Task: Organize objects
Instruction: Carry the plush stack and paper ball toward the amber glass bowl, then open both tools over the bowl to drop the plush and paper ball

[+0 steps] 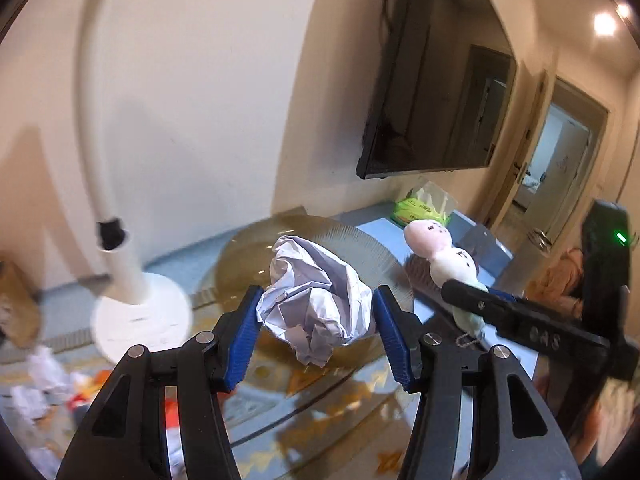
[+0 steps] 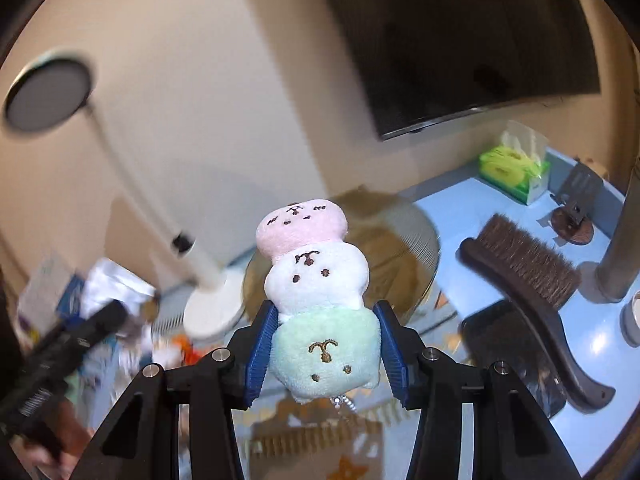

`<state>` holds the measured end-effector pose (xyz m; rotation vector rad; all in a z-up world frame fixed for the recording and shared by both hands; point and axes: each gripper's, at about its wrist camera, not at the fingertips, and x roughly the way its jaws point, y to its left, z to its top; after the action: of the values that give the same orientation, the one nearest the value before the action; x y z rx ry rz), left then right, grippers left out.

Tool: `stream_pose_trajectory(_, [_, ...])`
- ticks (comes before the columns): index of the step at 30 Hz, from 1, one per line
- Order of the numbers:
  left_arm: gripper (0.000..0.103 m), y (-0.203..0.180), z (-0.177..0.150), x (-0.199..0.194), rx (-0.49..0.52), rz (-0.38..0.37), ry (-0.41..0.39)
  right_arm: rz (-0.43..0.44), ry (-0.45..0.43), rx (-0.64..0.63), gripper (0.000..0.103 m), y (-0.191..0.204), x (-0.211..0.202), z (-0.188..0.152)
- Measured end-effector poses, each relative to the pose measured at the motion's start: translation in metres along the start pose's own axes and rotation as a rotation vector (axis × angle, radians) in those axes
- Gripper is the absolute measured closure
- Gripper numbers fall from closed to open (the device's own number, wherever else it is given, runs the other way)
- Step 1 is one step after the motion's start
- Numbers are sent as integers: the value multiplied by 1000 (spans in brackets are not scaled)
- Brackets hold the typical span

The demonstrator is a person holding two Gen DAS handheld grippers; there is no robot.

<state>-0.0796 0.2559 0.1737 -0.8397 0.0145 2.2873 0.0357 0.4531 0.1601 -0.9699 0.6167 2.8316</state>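
In the left wrist view my left gripper (image 1: 318, 320) is shut on a crumpled ball of white paper (image 1: 316, 296), lifted above a round glass tabletop (image 1: 360, 240). In the right wrist view my right gripper (image 2: 326, 338) is shut on a plush toy (image 2: 320, 292) of three stacked heads, pink, white and mint green, with the blue pads on the green one. A small chain hangs under the toy. The same plush toy (image 1: 440, 252) and the right gripper's finger (image 1: 520, 324) show at the right of the left wrist view. The left gripper's black body (image 2: 60, 352) shows blurred at the left.
A blue table (image 2: 600, 344) carries a dark wooden brush (image 2: 532, 288), a green tissue pack (image 2: 516, 168), a black phone (image 2: 516, 352) and a small stand (image 2: 576, 204). A white lamp pole with a round base (image 1: 140, 320) stands left. Scattered paper litter (image 1: 44, 380) lies on the patterned floor. A wall television (image 1: 436, 80) hangs behind.
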Motion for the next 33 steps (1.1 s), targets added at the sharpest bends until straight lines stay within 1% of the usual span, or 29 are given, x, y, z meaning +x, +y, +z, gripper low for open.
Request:
stream_pose_trajectory(1, [50,-3,3,7,6,4,-7,-14,-1,0,55,-2,6,7])
stream_pose_trajectory(3, [50,-5,9,24,21,37,-11,-25,-9,-14,55,-2,14,17])
stream_pose_trajectory(4, [50,-4,11,31,15,45,-9,-32,-16,-20,55,-1,20,22])
stream_pose_trajectory(5, [46,-2,13,36,4,52,-10,-38,-19,-23,55,0,25,26])
stream_pose_trajectory(6, [46,1,15,42,-11,44,-8,-37,-18,-23,55,-2,29,31])
stream_pose_trajectory(7, [39,4,16,47,-22,30,-1,-37,-15,-21,55,-3,35,35])
stream_pose_trajectory(8, [19,7,17,54,-35,17,6,-41,-13,-20,55,-4,42,39])
stream_pose_trajectory(9, [10,10,17,57,-46,19,8,-44,-13,-19,53,-6,49,41])
stream_pose_trajectory(10, [6,11,17,60,-54,23,8,-44,-13,-16,49,-8,58,45])
stream_pose_trajectory(11, [6,16,15,57,-62,24,9,-46,-9,-16,45,-9,63,46])
stream_pose_trajectory(12, [6,19,14,53,-67,21,10,-60,-2,-16,33,-11,69,47])
stream_pose_trajectory(13, [6,24,12,46,-77,14,4,-75,-2,-17,32,-12,72,49])
stream_pose_trajectory(14, [6,32,10,30,-90,5,-17,-80,-8,-20,32,-14,73,49])
stream_pose_trajectory(16, [6,42,6,2,-92,11,-47,-83,-48,-33,31,-13,67,49])
stream_pose_trajectory(17, [6,50,2,-24,-87,28,-74,-97,-76,-46,26,-9,62,48])
stream_pose_trajectory(18, [6,56,-1,-41,-81,49,-90,-120,-104,-61,10,-5,59,46])
stream_pose_trajectory(19, [6,62,-4,-59,-74,79,-102,-151,-135,-75,0,1,58,44])
stream_pose_trajectory(21, [5,77,-15,-103,-56,150,-131,-184,-201,-115,0,14,60,37])
stream_pose_trajectory(22, [5,83,-24,-123,-49,183,-138,-193,-217,-140,0,21,63,35])
stream_pose_trajectory(23, [4,94,-34,-149,-43,242,-136,-216,-231,-176,0,30,68,33])
stream_pose_trajectory(25, [4,109,-50,-181,-39,325,-117,-295,-253,-268,0,51,85,27])
stream_pose_trajectory(26, [4,121,-64,-207,-46,390,-101,-327,-254,-318,0,61,96,25])
stream_pose_trajectory(27, [4,129,-73,-224,-54,426,-94,-366,-258,-370,0,69,108,22])
stream_pose_trajectory(28, [4,136,-83,-241,-64,463,-87,-442,-266,-433,0,78,123,17])
stream_pose_trajectory(29, [4,146,-98,-264,-88,514,-79,-481,-273,-467,0,81,133,13])
stream_pose_trajectory(31, [3,160,-117,-291,-137,561,-89,-541,-281,-539,0,86,153,5])
stream_pose_trajectory(33, [1,175,-134,-313,-211,583,-114,-570,-276,-575,0,87,169,1])
